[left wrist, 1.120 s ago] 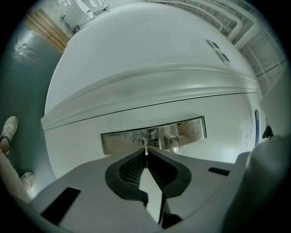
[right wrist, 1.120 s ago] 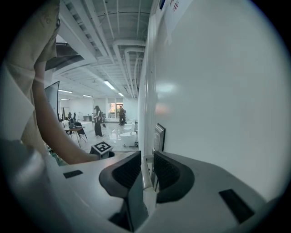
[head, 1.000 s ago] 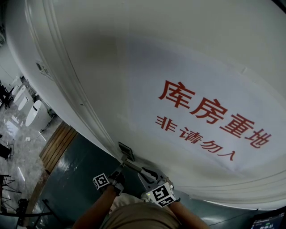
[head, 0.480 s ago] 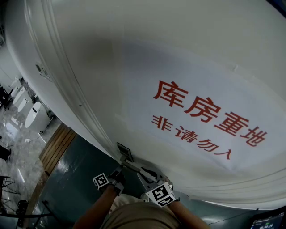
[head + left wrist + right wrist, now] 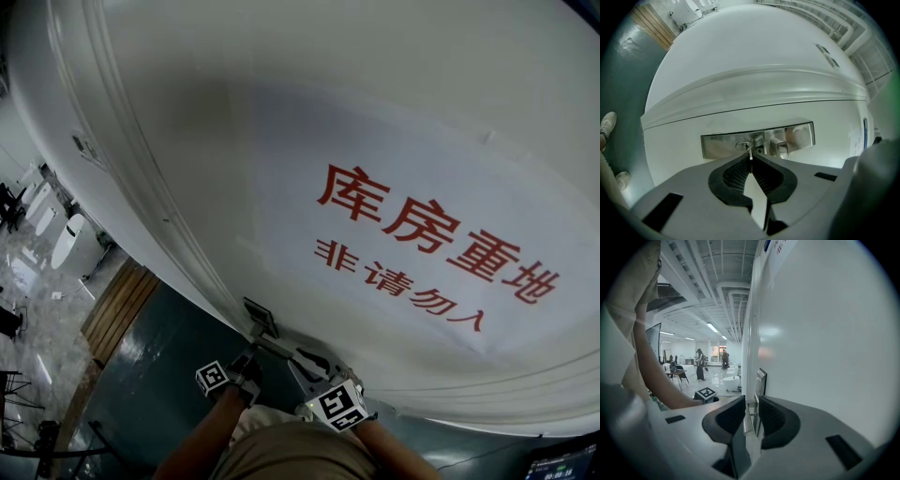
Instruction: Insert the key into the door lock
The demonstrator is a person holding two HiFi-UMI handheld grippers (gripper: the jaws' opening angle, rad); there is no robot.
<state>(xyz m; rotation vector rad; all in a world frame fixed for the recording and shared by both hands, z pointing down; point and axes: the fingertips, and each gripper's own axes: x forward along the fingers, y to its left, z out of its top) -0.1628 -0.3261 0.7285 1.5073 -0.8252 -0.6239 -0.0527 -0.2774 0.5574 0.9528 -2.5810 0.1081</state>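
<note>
Clamped edge-on in the fully closed jaws of the left gripper [image 5: 750, 157], the key [image 5: 749, 151], with only a short silver tip poking out past the pads. Sitting right at the keyhole [image 5: 743, 146] in the metal lock plate [image 5: 717, 143] of the white door [image 5: 740, 70]; impossible to tell whether already in the slot or just touching its rim. Over on the right gripper [image 5: 751, 401], jaws drawn in to a narrow gap and seemingly clamped on the handle [image 5: 749, 420] beside that plate. To do this step well: hold the blade level and square to the plate, match its flat to the slot before pushing, then feed straight in without any twist. Go slowly, given so little blade beyond the pads and, probably, an easy slip in the grip under an angled push. Brace the handle firmly to stop the door swinging away. On meeting resistance, back off and re-aim rather than pressing harder.
</note>
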